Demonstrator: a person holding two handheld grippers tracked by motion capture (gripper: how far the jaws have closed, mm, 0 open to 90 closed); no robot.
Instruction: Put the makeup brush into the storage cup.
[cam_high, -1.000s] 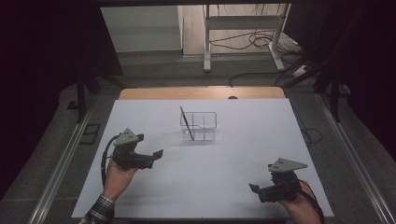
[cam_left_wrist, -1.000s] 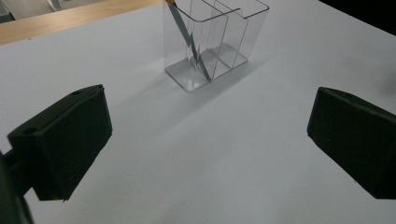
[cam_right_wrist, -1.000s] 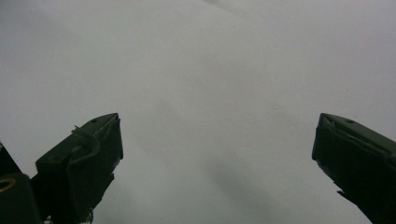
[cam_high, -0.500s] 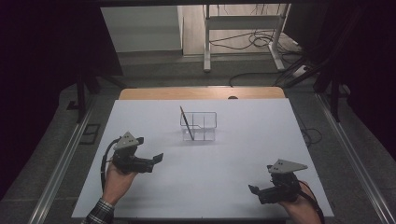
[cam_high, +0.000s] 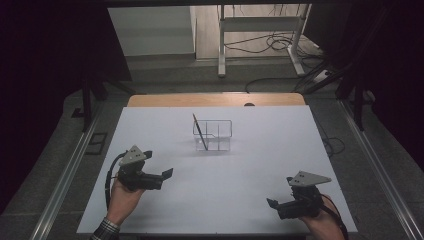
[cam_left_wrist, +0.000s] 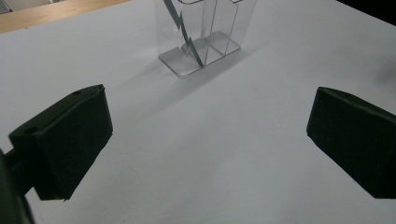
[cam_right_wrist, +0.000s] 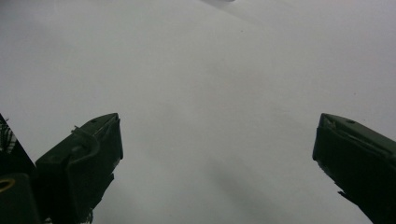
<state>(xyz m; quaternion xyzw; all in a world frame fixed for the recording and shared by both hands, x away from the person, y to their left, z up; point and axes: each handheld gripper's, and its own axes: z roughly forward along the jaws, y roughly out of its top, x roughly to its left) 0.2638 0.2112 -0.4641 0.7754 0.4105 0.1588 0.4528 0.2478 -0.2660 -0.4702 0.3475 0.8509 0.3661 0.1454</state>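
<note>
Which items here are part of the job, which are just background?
In play:
- clear compartmented holder
- pencil leaning in the holder
- left gripper, open
- right gripper, open

Background:
- white table
- metal stand behind
- floor cables

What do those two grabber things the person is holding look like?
Each one is black with two chunky jaws. The left gripper and the right gripper both carry a grey three-cornered plate on top. A black cable loops from the left one. A checked sleeve shows at the left wrist.
</note>
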